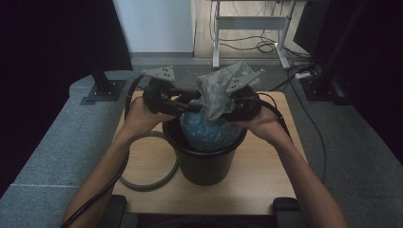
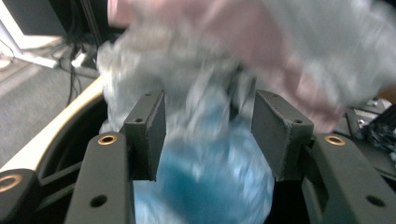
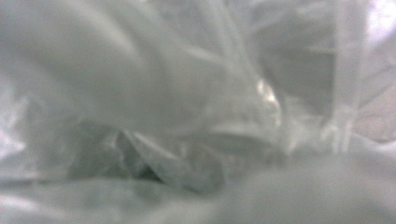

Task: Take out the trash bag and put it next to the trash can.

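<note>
Step in hand, as I read it: gathering the neck of the clear plastic bag [image 1: 223,88] that lines the black bin [image 1: 205,161], to tie it off or lift it out. The bag sits in the bin at the middle of the wooden surface [image 1: 266,185], its bluish, stuffed body bulging above the rim and its crumpled top standing up between my two tools.

Left tool [image 1: 187,100]: in the left gripper view its jaws stand spread, with bag film and the blue contents between the pads [image 2: 156,128] but nothing pressed. Not gripping.

Right tool [image 1: 240,102]: pushed into the bag top from the other side. The right gripper view is all blurred film right against the lens, jaws hidden, so I cannot tell whether it pinches the plastic.

Next move, my judgement: close the left tool on a bunched fold of film, not on the contents, then pull against the right.

Grey hose loop [image 1: 152,178] lies beside the bin. No brand, label or writing legible anywhere.
</note>
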